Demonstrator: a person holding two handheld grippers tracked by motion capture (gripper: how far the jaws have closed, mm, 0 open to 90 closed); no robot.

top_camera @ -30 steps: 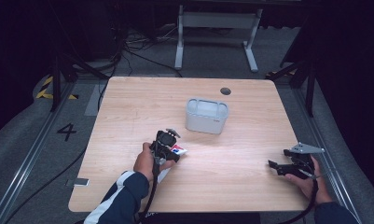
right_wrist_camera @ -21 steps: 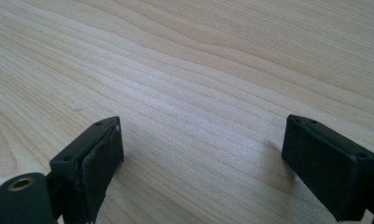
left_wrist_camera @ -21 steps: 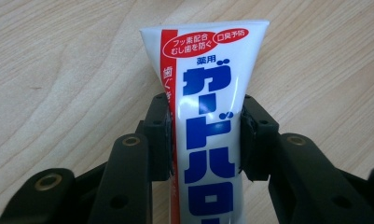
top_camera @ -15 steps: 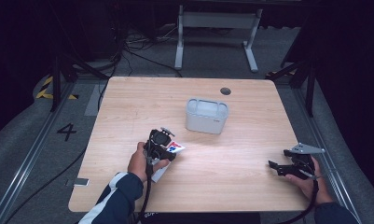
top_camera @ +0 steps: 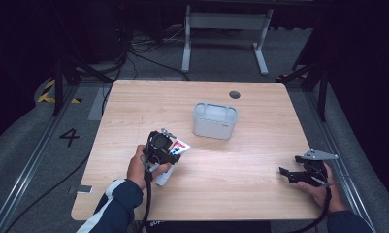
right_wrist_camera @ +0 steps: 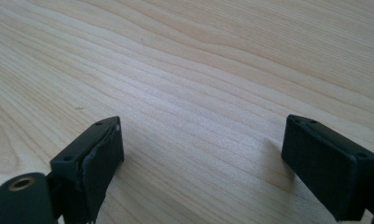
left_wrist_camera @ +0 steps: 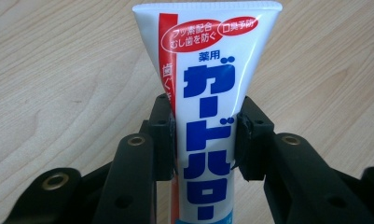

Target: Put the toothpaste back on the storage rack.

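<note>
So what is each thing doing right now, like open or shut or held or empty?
left gripper: shut on the toothpaste tube
toothpaste tube: held between the jaws, flat crimped end pointing away, over the table
right gripper: open, nothing between its jaws, low over the table
grey bin: upright on the table, open top, looks empty
table: bare wood around the bin

a lab or recording studio. the wooden surface (top_camera: 260, 194) stands on grey carpet amid black curtains. floor rails (top_camera: 27, 165), loose cables (top_camera: 143, 53), hazard tape (top_camera: 49, 92) and a painted number four (top_camera: 69, 137) surround it.
</note>
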